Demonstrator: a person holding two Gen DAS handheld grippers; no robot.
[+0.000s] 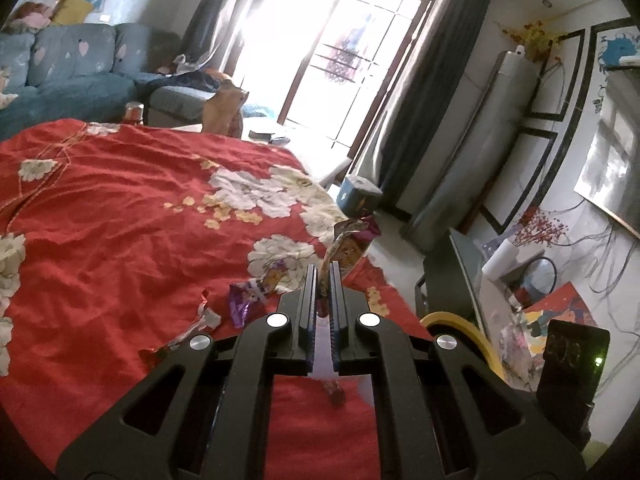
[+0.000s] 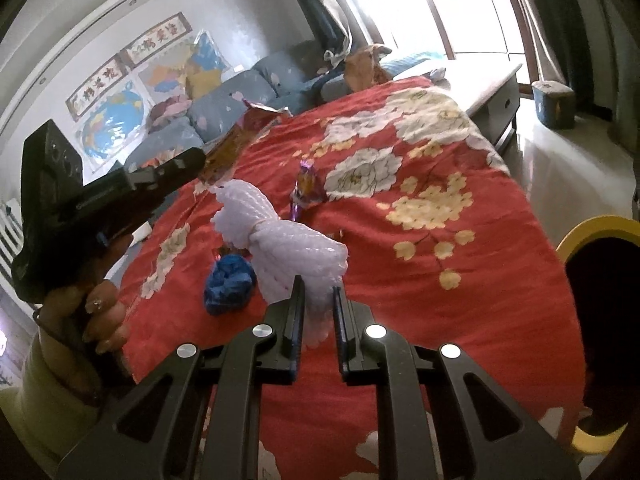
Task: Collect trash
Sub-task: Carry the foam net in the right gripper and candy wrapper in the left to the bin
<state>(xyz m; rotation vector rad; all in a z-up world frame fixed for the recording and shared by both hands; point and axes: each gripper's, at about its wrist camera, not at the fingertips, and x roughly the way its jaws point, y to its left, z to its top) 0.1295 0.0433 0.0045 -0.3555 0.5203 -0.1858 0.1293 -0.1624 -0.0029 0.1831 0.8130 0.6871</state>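
Trash scattered over red floral cloth (image 1: 120, 240) on table. Snack wrapper (image 1: 348, 246), purple/orange, pinched in left gripper (image 1: 323, 276), jaws nearly together w/ only the thin foil between, wrapper standing up past the tips and off the cloth. Same wrapper (image 2: 236, 140) seen from right wrist cam, sticking out of left gripper (image 2: 200, 162) at upper left, above the cloth; hand (image 2: 100, 316) wrapped round that gripper's handle, pale sleeve below. White foam fruit net (image 2: 280, 240) clamped in right gripper (image 2: 318, 292), jaws narrow and pressed on its near end, rest of net bulging fwd past the tips. Crumpled blue scrap (image 2: 230, 284) lying on cloth just left of the net. Purple wrapper (image 2: 306, 188) on cloth beyond the net, near a white flower print. From left cam: another purple wrapper (image 1: 250, 294) on cloth just left of the fingers, torn red/silver wrapper (image 1: 202, 320) further left, small red bit (image 1: 334, 394) on cloth under the gripper body. Yellow-rimmed bin (image 2: 600, 320) at right edge beside table, dark inside; rim (image 1: 464, 332) also visible right of left gripper. Blue sofa (image 1: 80, 72) beyond table, bright window (image 1: 340, 40) w/ dark curtains, brown paper bag (image 1: 224, 108) at far end of table. Blue box (image 2: 554, 104) on floor by window.
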